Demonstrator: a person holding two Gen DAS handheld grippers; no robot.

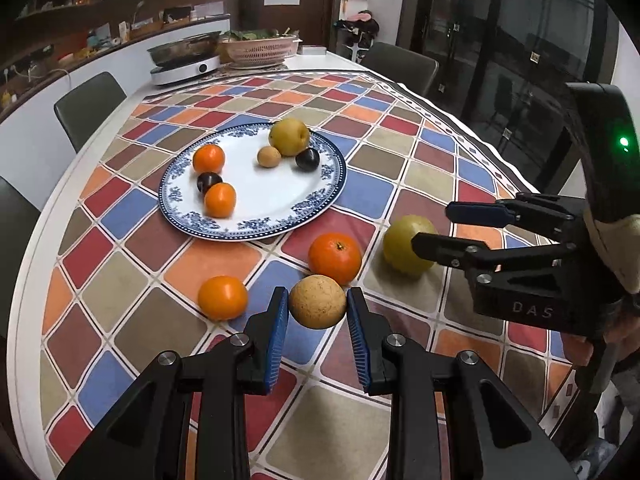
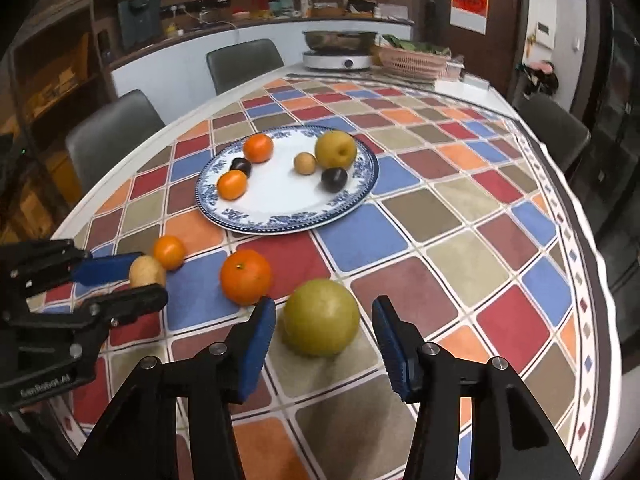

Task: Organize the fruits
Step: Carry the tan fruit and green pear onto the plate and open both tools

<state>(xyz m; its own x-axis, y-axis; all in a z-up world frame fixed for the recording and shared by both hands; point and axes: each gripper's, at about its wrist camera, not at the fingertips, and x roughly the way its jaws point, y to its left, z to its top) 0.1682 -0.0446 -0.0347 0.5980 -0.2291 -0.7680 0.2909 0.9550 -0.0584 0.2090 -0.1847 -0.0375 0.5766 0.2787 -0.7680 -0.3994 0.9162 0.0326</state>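
Note:
A blue-and-white plate [image 1: 180,184] [image 2: 280,216] holds several fruits: a yellow pear [image 1: 289,136], two oranges, two dark plums and a small tan fruit. My left gripper [image 1: 318,300] is shut on a tan round fruit [image 1: 318,301] [image 2: 146,271], held just above the tablecloth. My right gripper [image 2: 324,320] [image 1: 434,226] is open, its blue pads on either side of a large yellow-green pear [image 2: 322,317] [image 1: 406,242] without touching it. Two oranges lie loose on the cloth: a large one [image 1: 335,257] [image 2: 245,277] and a smaller one [image 1: 222,297] [image 2: 169,252].
The table carries a chequered cloth [image 1: 376,196]. At its far end stand a hotplate with a pan [image 1: 186,60] and a pink basket [image 1: 260,50]. Grey chairs [image 1: 90,106] stand around the table. The table edge runs close on the right [image 2: 580,280].

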